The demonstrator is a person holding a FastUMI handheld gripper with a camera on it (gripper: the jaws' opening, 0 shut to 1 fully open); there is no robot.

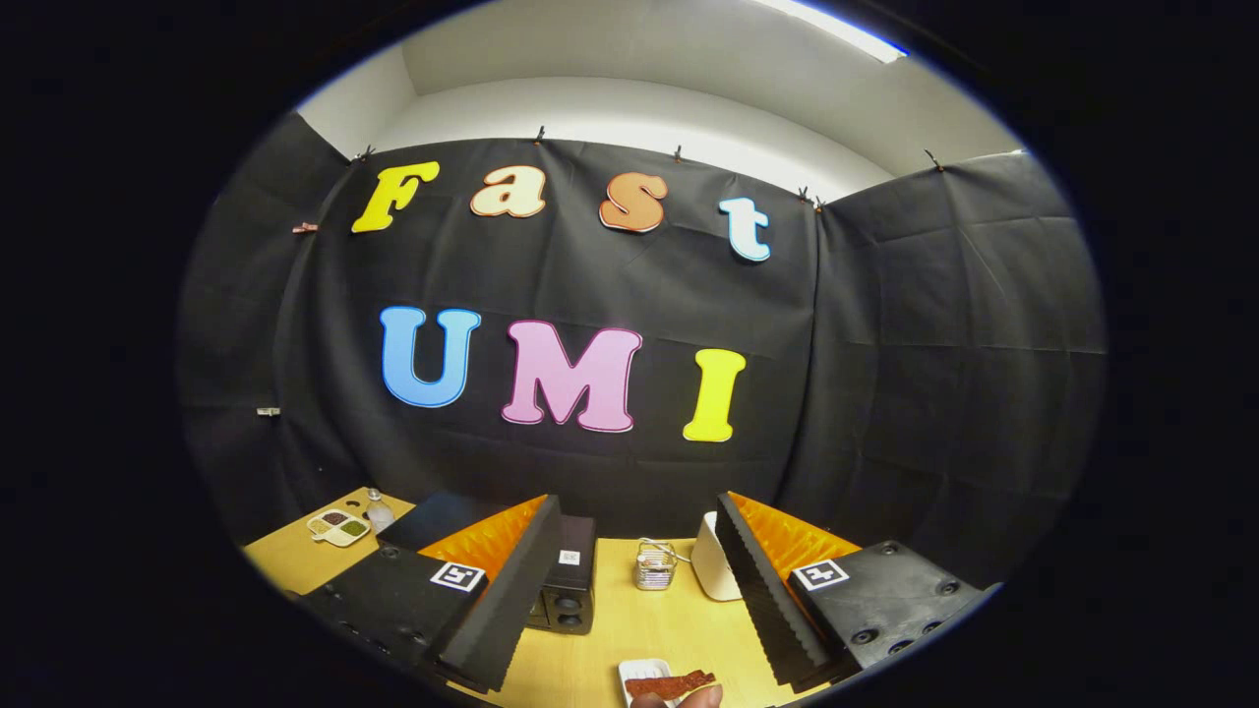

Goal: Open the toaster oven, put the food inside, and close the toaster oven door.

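The toaster oven (563, 580), a black box with two round knobs on its front, stands toward the back of the wooden worktop (629, 629), partly hidden behind the left finger. Its door cannot be made out. The food (669, 683), a reddish-brown strip, lies on a small white plate (634, 672) at the worktop's near edge, between the two fingers, with a fingertip (700, 696) touching it.

The gripper (629, 590) is released, its fingers spread wide with nothing between them but open air above the worktop. Beyond them sit a small wire basket (655, 564) and a white container (710, 562). At the far left corner rest a divided dish (338, 526) and a clear bottle (377, 508).
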